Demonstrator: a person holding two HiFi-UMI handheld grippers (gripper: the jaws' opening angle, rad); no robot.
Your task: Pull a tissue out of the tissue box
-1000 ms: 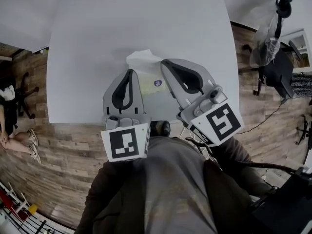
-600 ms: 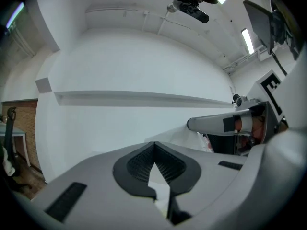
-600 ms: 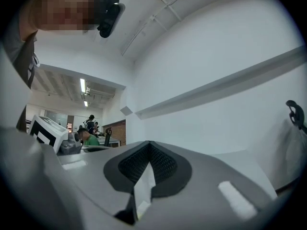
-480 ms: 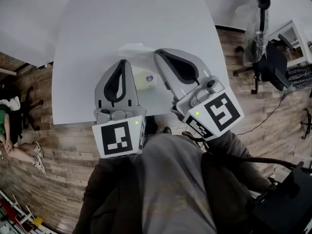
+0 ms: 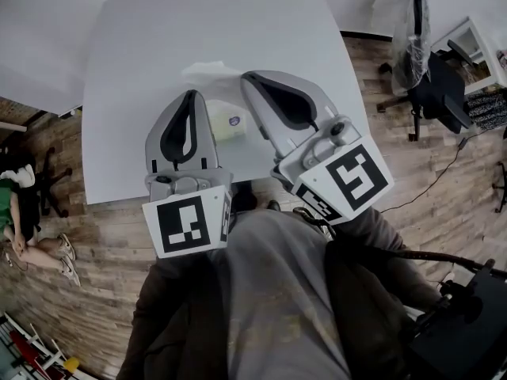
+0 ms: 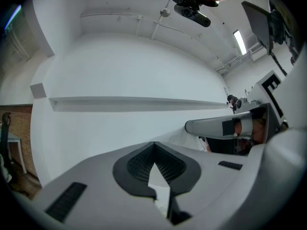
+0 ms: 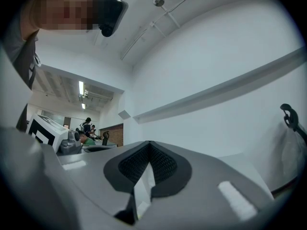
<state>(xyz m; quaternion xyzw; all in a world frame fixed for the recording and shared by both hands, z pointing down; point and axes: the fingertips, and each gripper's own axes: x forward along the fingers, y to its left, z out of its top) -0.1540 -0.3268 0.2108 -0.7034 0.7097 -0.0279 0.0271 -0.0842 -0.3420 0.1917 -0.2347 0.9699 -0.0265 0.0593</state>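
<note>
- Tissue: a white crumpled tuft stands up out of the tissue box. Judging by that, it is not yet pulled free.
- The box is pale, with a small round sticker on top. It sits on the white bench, toward the near edge and roughly mid-width. Both tools cover its sides, so I cannot tell its long axis.
- In the head view the box lies in the gap between the two tools, and the tuft shows just past their tips.
- Left gripper: its own view shows the jaws together at the tip. A pale sliver shows lower down between the pads. I take it for background, not a held sheet.
- Right gripper: jaws closed the same way, tip to tip, with nothing seen held between them.
- Both gripper views look level at the white wall and its ledge. Neither shows box or tissue, so the tuft lies below the line of both jaws, not ahead of them.
- Key relation: in the head view the tuft sits between the two tips, and its right edge lies just beside the right tip. The right tool looks marginally nearer, but the margin is slight.
- Judgement: the coming move calls for one tool to tip downward, part its jaws and close on the tuft. The other may need to steady the box, which looks light and could lift with the sheet.
- Surroundings: wood floor around the bench, office chair off to the right.
</note>
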